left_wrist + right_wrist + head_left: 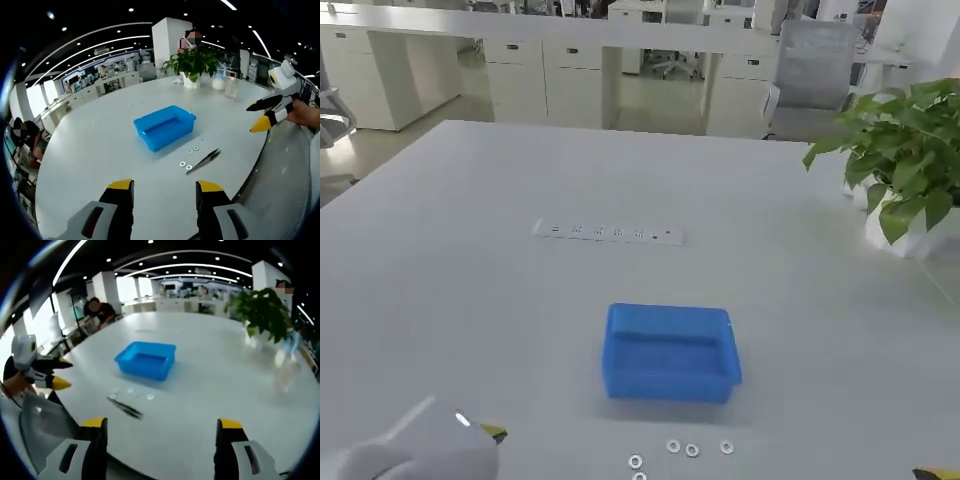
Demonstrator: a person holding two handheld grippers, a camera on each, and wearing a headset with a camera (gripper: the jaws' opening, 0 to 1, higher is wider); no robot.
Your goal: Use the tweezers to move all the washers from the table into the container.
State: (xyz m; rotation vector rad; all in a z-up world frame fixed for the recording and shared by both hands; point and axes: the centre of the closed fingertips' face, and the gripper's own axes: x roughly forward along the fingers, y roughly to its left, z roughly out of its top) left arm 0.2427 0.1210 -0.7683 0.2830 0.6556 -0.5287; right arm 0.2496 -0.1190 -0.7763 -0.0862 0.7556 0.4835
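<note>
We hold both grippers at the near edge of the desk [470, 280]. The left gripper [165, 186] has its jaws spread wide and grips nothing, and the right gripper [162, 423] is equally wide. The washers [691, 450] lie by that edge, just before the blue container [665, 378], with the tweezers [203, 160] beside them. Broad white surface stretches leftward. A power strip [608, 233] sits mid-desk and a plant [905, 160] stands at the right edge.

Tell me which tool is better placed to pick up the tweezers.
Right, marginally. Both tools are open and empty, but the tweezers lie just ahead of the right tool; from the left tool they look farther off.
</note>
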